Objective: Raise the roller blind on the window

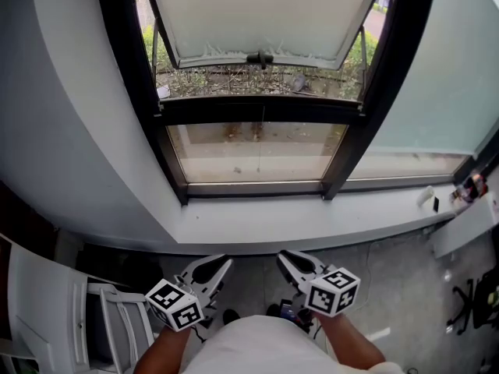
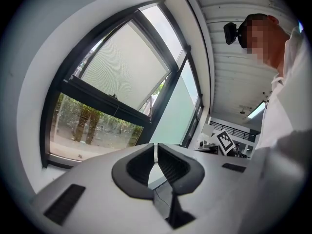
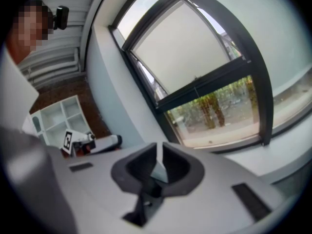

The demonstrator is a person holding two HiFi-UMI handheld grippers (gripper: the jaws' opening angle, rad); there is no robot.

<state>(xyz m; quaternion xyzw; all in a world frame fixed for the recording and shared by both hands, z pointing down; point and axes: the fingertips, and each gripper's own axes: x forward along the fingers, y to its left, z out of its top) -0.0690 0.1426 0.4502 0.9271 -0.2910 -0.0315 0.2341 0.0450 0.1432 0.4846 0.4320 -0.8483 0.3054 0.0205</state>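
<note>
L tongs (image 2: 156, 147) & R tongs (image 3: 159, 149) pinched closed, empty; roller blind (image 2: 122, 67) fine-woven, pale.

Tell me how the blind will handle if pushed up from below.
The blind looks like thin woven fabric, so it would likely buckle, not lift stiffly. Its bottom bar seems rigid and light, probably swinging if nudged.

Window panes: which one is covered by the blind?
The upper middle pane: the roller blind covers it. The lower pane beneath shows trees; the right pane is plain frosted glass.
</note>
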